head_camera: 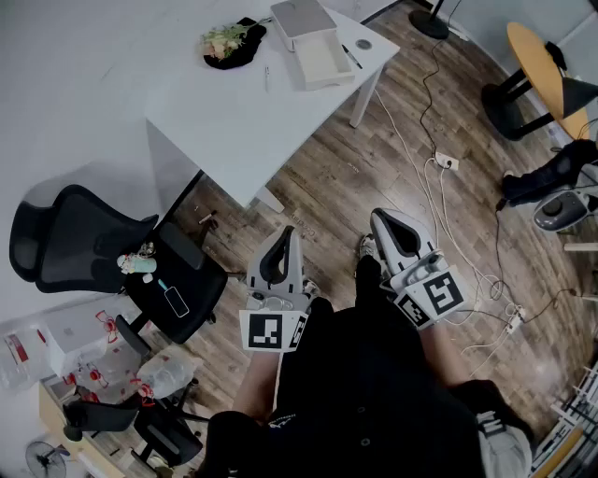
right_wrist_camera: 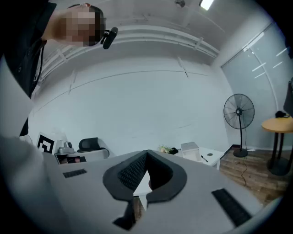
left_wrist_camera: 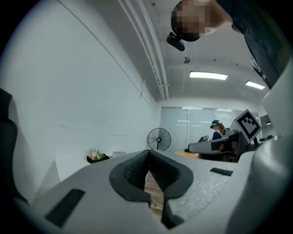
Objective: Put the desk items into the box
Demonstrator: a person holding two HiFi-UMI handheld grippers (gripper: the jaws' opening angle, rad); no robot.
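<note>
On desk (head_camera: 215, 103): box (head_camera: 322, 58) long axis toward lid (head_camera: 301, 19) | left claw (head_camera: 285, 245), right claw (head_camera: 388, 224) closed, empty

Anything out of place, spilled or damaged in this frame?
Nothing spilled or damaged. The only mess is loose cables sprawling across the floor beside the desk. The box sits open on it. The left gripper and right gripper are empty, fingers together, away from it.

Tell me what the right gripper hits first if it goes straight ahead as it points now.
Probably the near edge of the white table: the right gripper, jaws shut and empty, aims at it, only wood floor showing between. Depth is unclear.
</note>
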